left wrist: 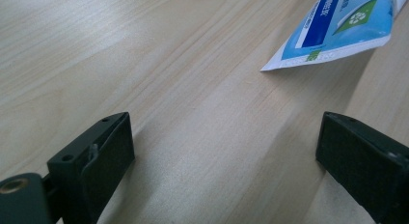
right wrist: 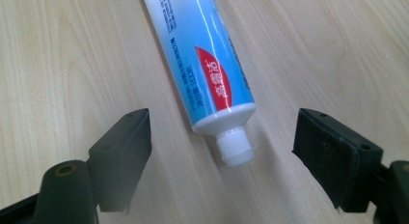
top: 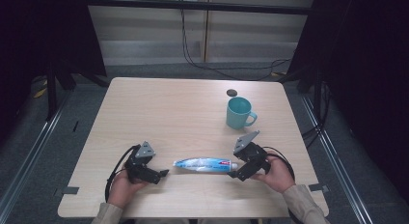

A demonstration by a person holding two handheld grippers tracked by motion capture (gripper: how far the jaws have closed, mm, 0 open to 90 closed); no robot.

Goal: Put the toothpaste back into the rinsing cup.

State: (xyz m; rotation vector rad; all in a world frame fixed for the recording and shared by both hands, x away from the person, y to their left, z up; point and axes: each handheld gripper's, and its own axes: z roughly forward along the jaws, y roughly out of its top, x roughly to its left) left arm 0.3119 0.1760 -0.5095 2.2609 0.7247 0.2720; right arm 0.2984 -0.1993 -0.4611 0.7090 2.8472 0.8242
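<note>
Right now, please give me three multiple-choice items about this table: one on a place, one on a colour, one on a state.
1. Where does the toothpaste tube lie?
A. Between the two grippers
B. Inside the mug
C. On the floor

2. What colour is the mug?
A. Red
B. Teal
C. Black

3. How does the right gripper stand?
A. Shut on the tube
B. Shut on the mug
C. Open, with the cap between its jaws, untouched

Answers:
1 A: the tube rests on the table, left gripper at its flat end.
2 B: the mug is teal inside and out.
3 C: both pads stand clear of the white cap.
</note>
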